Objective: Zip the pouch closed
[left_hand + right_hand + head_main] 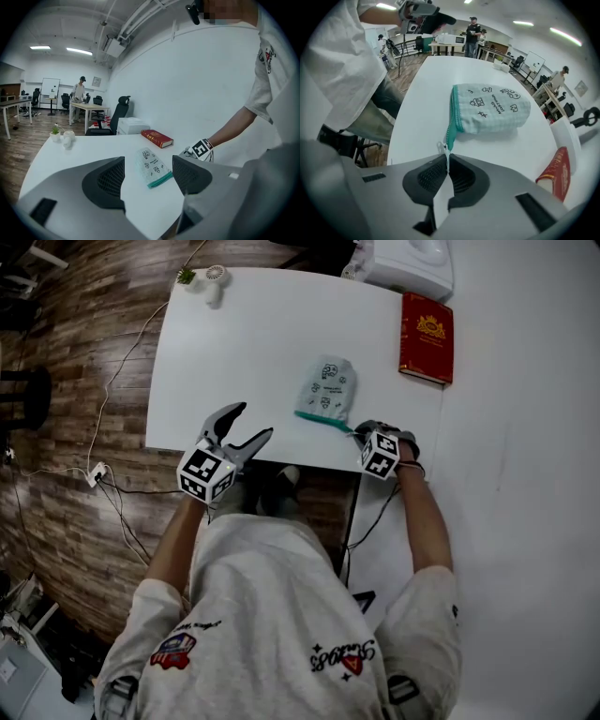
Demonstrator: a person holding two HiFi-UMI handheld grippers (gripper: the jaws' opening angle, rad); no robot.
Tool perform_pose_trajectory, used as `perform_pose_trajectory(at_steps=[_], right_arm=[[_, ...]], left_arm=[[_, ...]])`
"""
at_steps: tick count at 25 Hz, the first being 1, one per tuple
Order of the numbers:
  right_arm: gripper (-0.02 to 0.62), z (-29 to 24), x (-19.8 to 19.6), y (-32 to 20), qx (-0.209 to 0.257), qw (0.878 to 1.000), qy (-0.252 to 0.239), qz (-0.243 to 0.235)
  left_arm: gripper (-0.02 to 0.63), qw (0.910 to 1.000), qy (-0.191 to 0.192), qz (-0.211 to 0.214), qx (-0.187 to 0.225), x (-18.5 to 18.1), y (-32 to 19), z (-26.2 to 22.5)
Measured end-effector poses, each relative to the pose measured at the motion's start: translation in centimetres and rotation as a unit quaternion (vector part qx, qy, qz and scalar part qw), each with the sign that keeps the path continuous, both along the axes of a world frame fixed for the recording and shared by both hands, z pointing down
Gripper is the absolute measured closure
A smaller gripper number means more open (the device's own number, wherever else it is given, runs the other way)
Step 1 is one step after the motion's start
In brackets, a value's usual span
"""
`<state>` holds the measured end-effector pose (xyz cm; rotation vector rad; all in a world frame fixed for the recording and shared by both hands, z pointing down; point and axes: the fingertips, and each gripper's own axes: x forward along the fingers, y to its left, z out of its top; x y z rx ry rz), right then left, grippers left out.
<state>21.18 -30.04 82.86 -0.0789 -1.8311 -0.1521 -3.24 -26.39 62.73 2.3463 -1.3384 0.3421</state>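
A pale-green checked fabric pouch (326, 388) lies flat on the white table (244, 334), with its teal zipper (452, 117) edge turned toward the person. At the pouch's near right corner, the right gripper (361, 430) points steeply down. Its 2 jaws are pinched together on the small metal pull tab (442, 149), seemingly to drag it along the zipper. The left gripper (251, 423) hovers left of the pouch, jaws wide and empty, probably ready to pin the fabric. A red hardback book (427, 337) lies beyond the pouch.

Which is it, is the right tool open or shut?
Shut. The right tool has its two jaws meeting with no gap, pinching the small zipper pull at the end of the teal zipper on the pouch.
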Motion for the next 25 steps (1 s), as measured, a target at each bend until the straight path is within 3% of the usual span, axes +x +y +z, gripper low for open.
perform_pose_trajectory(at_steps=[7,13,20,25], right_arm=[[0.583,-1.9,-2.8,2.1,-0.032,0.993,-0.071,0.087],[0.583,-6.3,-5.1,2.5,-0.059,0.972,-0.156,0.167],[0.583,-13.1,-7.0,0.8,-0.037,0.943,-0.25,0.215],[0.583,-16.5,-7.5,0.8,-0.042,0.935,-0.265,0.233]], left_arm=[[0.29,1.0,0.0,0.007,0.003,-0.3,1.1,-0.3],[0.291,0.9997,-0.008,0.014,0.018,-0.3,1.0,-1.5],[0.291,0.9986,-0.007,0.023,0.046,-0.6,0.5,-3.8],[0.291,0.9977,-0.012,0.025,0.062,-1.0,0.7,-5.4]])
